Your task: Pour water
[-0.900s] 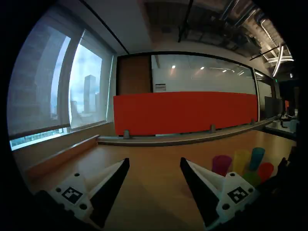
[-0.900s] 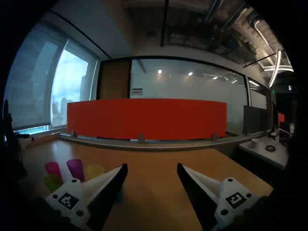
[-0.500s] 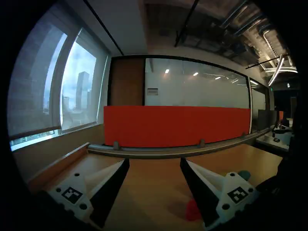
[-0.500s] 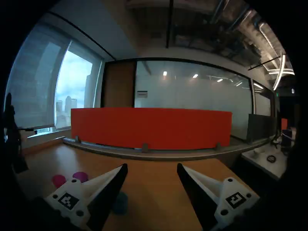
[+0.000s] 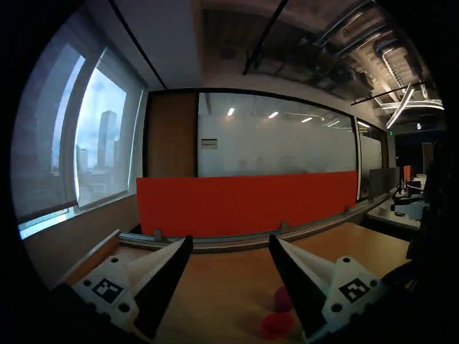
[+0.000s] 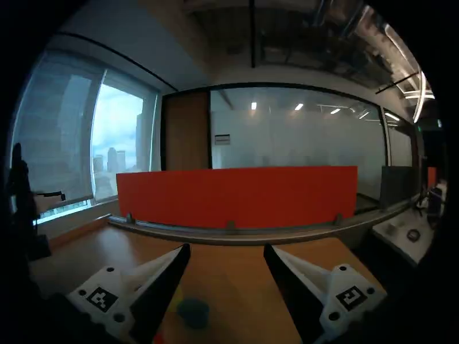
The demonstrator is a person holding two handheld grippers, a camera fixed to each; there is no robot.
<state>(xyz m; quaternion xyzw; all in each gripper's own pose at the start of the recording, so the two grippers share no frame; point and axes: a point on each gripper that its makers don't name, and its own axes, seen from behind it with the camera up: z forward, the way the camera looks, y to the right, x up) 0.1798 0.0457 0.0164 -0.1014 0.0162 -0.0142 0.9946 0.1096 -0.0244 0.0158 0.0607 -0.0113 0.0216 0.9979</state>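
In the left gripper view my left gripper (image 5: pixel 229 241) stands open over a wooden desk (image 5: pixel 229 286), with nothing between its fingers. Low between its fingers sit a red cup (image 5: pixel 277 325) and a magenta cup (image 5: pixel 282 298), close to the right finger (image 5: pixel 321 281). In the right gripper view my right gripper (image 6: pixel 226 249) is open too and holds nothing. A teal cup (image 6: pixel 193 312) stands low on the desk (image 6: pixel 241 281), just right of the left finger (image 6: pixel 137 286), with a sliver of a yellow cup (image 6: pixel 177 298) beside it.
An orange-red divider panel (image 5: pixel 246 203) runs along the far edge of the desk, with a frosted glass wall behind it. Windows (image 5: pixel 97 149) line the left side. Another desk with small items (image 6: pixel 401 235) stands at the right. A dark stand (image 6: pixel 20 195) rises at the left.
Both views have tilted upward: the group of coloured cups has slid down toward the bottom edge, leaving fewer cups in sight. Both grippers stay open.
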